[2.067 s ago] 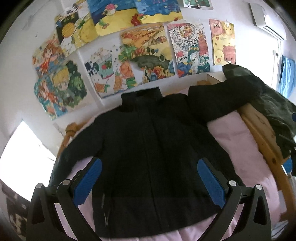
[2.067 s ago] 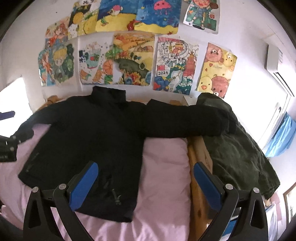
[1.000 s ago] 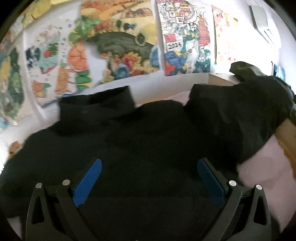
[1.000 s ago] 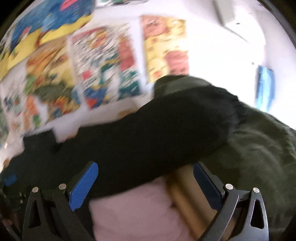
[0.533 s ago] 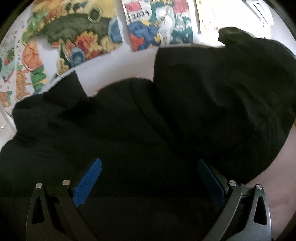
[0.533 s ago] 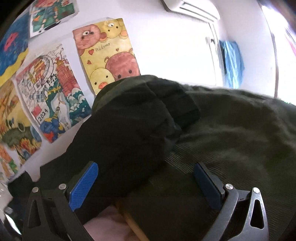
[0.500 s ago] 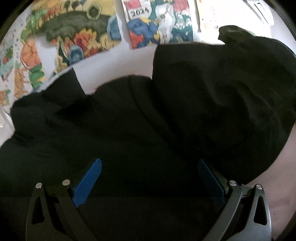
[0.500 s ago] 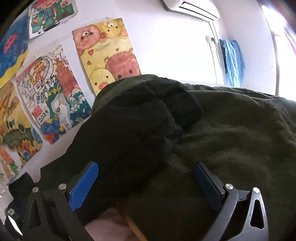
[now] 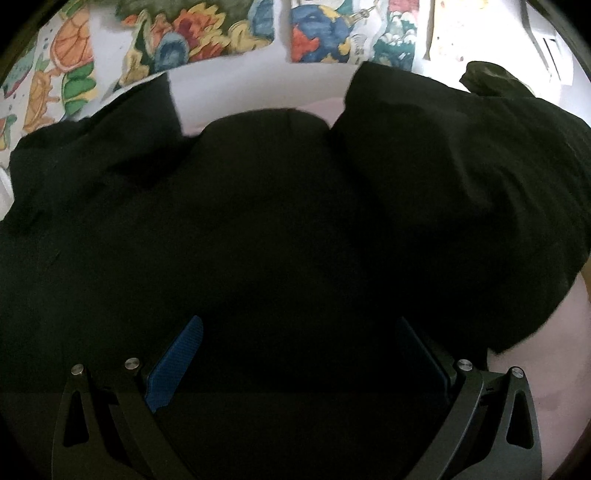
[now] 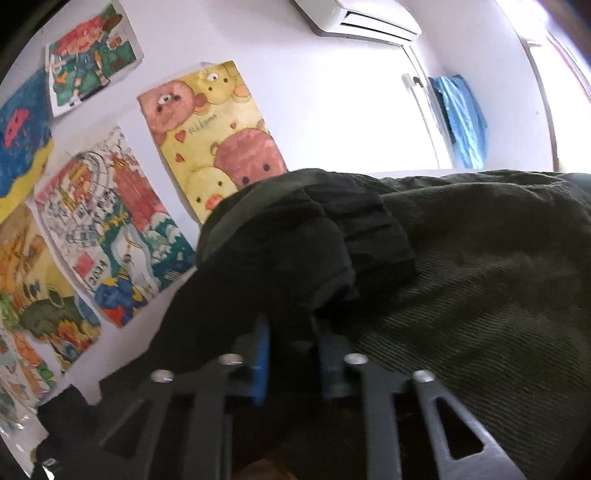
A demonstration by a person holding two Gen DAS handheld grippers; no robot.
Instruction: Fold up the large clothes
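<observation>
A large black jacket [image 9: 258,229] lies spread on a pink bed and fills the left wrist view. Its collar [image 9: 122,122] points at the wall and its right sleeve [image 9: 461,192] runs off to the right. My left gripper [image 9: 295,354] is open, low over the shoulder area, with its blue pads either side of the black fabric. In the right wrist view my right gripper [image 10: 291,350] is shut on the sleeve [image 10: 280,258] near its ribbed cuff [image 10: 373,236], which rests on a dark green garment.
A dark green corduroy garment [image 10: 480,295] is piled at the right, under the sleeve end. Pink bedding [image 9: 535,350] shows at the right. Colourful drawings [image 10: 207,136] cover the white wall behind. An air conditioner [image 10: 362,18] and a blue cloth [image 10: 461,118] are high on the right.
My right gripper has closed from wide open onto the jacket sleeve by the cuff. My left gripper has moved closer to the jacket's shoulder and stays open.
</observation>
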